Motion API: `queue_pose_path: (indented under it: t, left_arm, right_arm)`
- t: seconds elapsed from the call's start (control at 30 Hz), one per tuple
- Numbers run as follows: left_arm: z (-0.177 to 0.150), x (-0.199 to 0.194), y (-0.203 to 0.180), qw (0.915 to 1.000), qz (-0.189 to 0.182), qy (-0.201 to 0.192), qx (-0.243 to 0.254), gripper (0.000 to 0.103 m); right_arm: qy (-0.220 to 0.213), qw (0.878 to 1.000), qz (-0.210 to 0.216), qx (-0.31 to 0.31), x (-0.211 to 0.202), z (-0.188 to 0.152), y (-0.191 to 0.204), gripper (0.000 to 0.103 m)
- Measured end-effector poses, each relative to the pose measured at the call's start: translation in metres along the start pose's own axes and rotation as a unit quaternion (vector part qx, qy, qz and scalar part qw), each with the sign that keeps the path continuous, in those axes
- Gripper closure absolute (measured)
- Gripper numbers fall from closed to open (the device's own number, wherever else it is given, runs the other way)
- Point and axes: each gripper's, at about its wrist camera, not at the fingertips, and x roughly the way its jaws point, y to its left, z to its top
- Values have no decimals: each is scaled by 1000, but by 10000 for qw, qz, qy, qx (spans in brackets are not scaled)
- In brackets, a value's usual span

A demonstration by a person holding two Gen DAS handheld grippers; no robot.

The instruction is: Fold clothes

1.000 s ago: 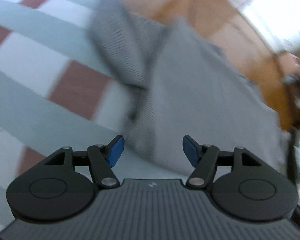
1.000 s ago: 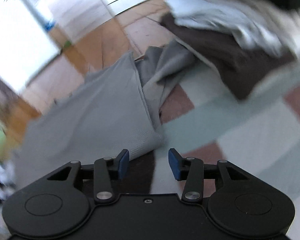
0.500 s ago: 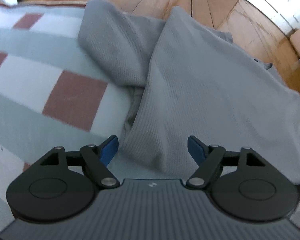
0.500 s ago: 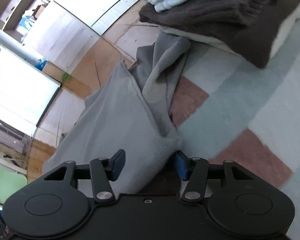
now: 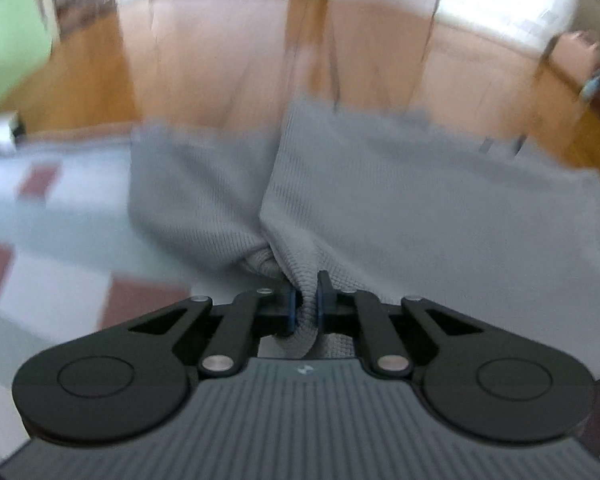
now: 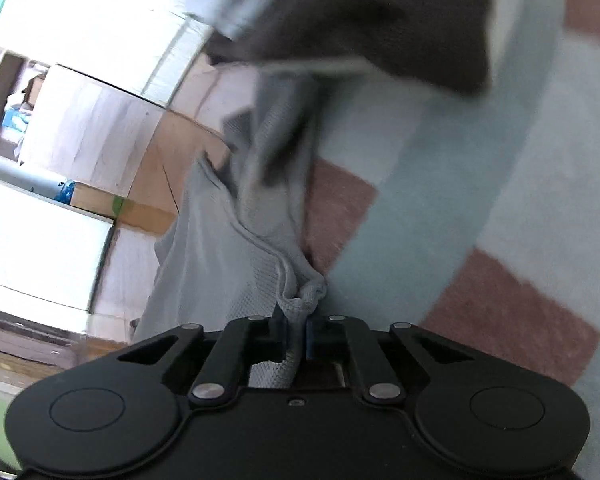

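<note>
Wood flooring showed beyond the checked blanket where your grey garment lay, partly hanging over the blanket's far edge. Your left gripper was pinched on a bunched corner of it, and your right gripper was clamped on another hem corner. A pile of folded clothes sat beyond the garment. No fold was made in it yet, I judged; you had only secured both corners.
</note>
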Motion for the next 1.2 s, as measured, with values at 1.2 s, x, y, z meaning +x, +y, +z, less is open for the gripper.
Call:
queue_pose_path:
  t: [1.2]
  left_arm:
    - [-16,-75,53,9954,750,-595,-22,76]
  right_arm:
    - [889,9604,-809,-2515,-47,-36,63,75]
